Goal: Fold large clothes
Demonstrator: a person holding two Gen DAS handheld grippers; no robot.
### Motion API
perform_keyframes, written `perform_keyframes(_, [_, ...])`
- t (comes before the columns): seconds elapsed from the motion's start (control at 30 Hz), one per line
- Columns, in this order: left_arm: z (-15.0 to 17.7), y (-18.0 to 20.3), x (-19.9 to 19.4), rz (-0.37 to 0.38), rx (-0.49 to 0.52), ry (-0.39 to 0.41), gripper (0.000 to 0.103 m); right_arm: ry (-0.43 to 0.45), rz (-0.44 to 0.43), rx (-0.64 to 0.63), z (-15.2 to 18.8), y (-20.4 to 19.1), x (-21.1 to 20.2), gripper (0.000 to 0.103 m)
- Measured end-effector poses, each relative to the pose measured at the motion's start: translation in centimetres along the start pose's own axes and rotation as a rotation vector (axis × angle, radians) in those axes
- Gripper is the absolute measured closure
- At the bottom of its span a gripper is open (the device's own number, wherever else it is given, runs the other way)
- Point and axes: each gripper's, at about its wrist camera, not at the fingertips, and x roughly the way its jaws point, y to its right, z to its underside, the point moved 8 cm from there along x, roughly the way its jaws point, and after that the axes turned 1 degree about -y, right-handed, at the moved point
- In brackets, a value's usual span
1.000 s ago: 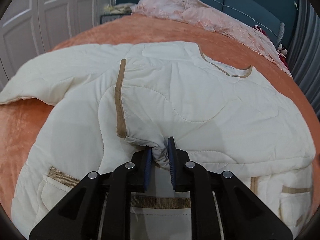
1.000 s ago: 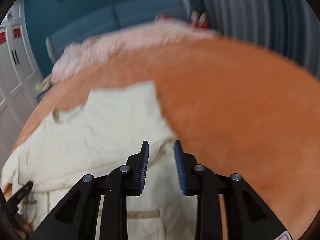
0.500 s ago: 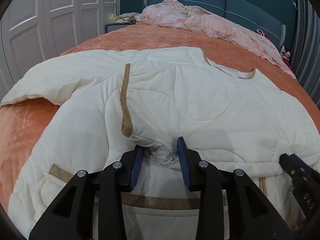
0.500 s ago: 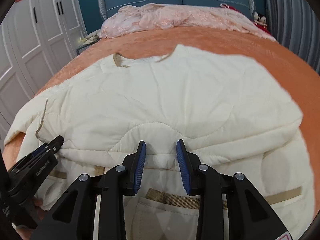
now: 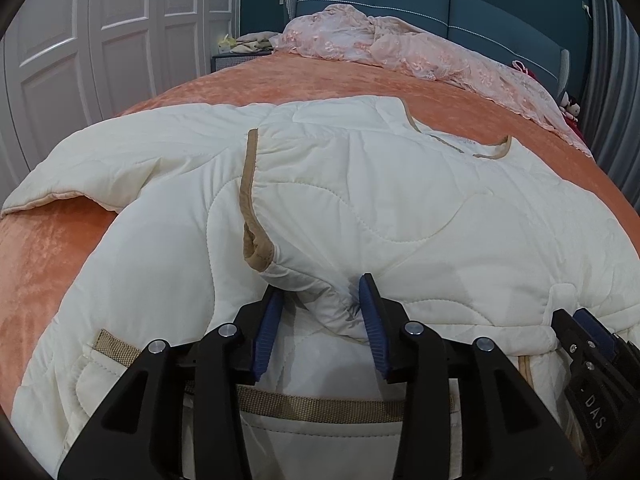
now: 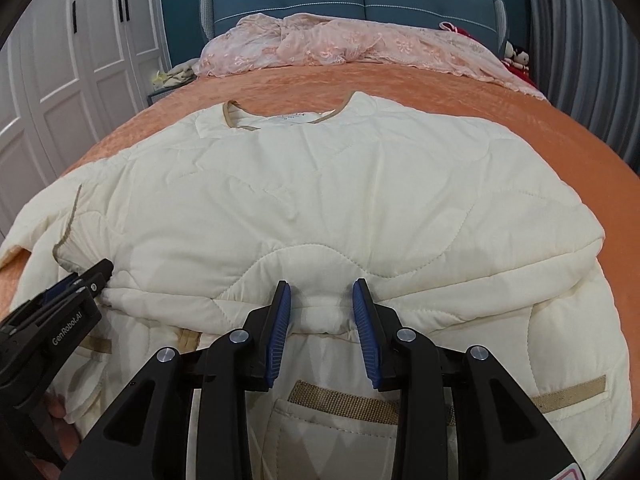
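Two tools meet the near folded edge of the cream quilted jacket [image 6: 320, 184] lying flat on the orange bed [image 6: 500, 120]. Its long axis runs straight away from them, tan-trimmed collar farthest. Left tool [image 5: 320, 308], jaws just opened partway, loosely straddles the folded sleeve's cuff; right tool [image 6: 320, 308], part open, brackets the fold without pinching, nearer the jacket's middle.

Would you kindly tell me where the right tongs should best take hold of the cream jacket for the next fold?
Grip the cream jacket at its thick folded edge, coming from the near, hem side: that raised edge already sits between the right tongs, easy to pinch.
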Motion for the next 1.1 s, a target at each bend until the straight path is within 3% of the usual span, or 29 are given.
perform_keyframes(0.13, [-0.3,-0.3,-0.2,0.013,-0.022,-0.014,0.057,0.005,0.004,-0.002,0.2,0.0,-0.1,0.071])
perform_keyframes(0.2, [-0.9,-1.1,-1.0,0.083,-0.089,-0.040,0.041,0.005,-0.001,0.004,0.2,0.1,-0.1,0.071])
perform_keyframes(0.27, [-1.5,-3.3,-2.9,0.186,-0.197,-0.059,0.013,0.005,0.003,0.001,0.2,0.1,-0.1,0.071])
perform_keyframes(0.33, [-1.9,-6.6,-5.1,0.190,-0.282,-0.023,0.008,0.007,0.008,-0.003,0.2,0.1,-0.1,0.071])
perform_keyframes(0.43, [-2.7,-13.9,-7.0,0.141,-0.365,-0.004,0.006,0.010,0.014,-0.006,0.2,0.1,-0.2,0.071])
perform_keyframes(0.53, [-3.2,-22.8,-6.8,0.041,-0.481,-0.026,0.006,0.012,0.014,-0.005,0.2,0.2,-0.2,0.071])
perform_keyframes(0.67, [-1.8,-34.5,-3.9,-0.049,-0.785,-0.134,0.006,0.014,0.019,-0.007,0.2,0.2,-0.3,0.071])
perform_keyframes(0.77, [-2.5,-38.1,-3.5,-0.027,-0.915,-0.085,0.006,0.015,0.017,-0.006,0.2,0.2,-0.3,0.071])
perform_keyframes(0.83, [-3.5,-38.3,-2.8,-0.032,-0.901,-0.093,0.006,0.016,0.015,-0.004,0.2,0.2,-0.3,0.071])
perform_keyframes(0.9, [-4.5,-37.7,-1.6,-0.042,-0.857,-0.110,0.022,0.017,0.016,-0.004,0.3,0.2,-0.3,0.071])
perform_keyframes(0.93, [-4.8,-36.9,-1.3,-0.042,-0.832,-0.110,0.050,0.017,0.015,-0.004,0.2,0.2,-0.3,0.071])
perform_keyframes(0.97, [-5.2,-35.8,-1.0,-0.045,-0.784,-0.130,0.068,0.017,0.015,-0.004,0.2,0.1,-0.3,0.071])
perform_keyframes(1.0, [-6.0,-34.8,-1.0,-0.062,-0.737,-0.135,0.073,0.017,0.014,-0.003,0.3,0.2,-0.3,0.071])
perform_keyframes(1.07, [-8.3,-32.6,-1.6,-0.069,-0.633,-0.103,0.091,0.020,0.011,0.000,0.3,0.1,-0.3,0.071])
perform_keyframes(1.1, [-9.9,-30.7,-2.2,-0.071,-0.564,-0.084,0.091,0.021,0.007,0.004,0.2,0.2,-0.3,0.071])
